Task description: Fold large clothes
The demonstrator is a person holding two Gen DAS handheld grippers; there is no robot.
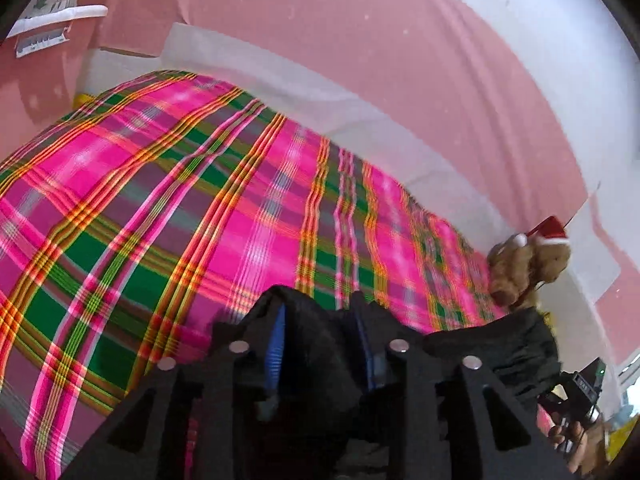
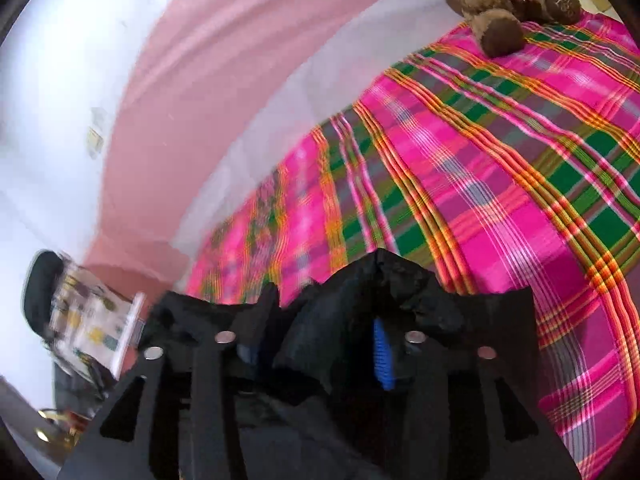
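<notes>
Pink-green plaid bedsheet [image 1: 168, 208] under you, pink wall [image 1: 360, 32] behind, teddy bear [image 2: 508, 0] at 1 o'clock. Black garment [image 1: 316, 344] bunched between both tools' fingers. Left gripper [image 1: 320, 320] and right gripper [image 2: 316, 304] jaws parted, cloth loose, not pinched.

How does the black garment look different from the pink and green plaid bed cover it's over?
The black garment is plain and dark; the pink and green plaid bed cover is bright and striped. The garment is bunched between the fingers of the left gripper and right gripper; the cover lies spread flat. The cover looks far larger. Both are fabric.
</notes>
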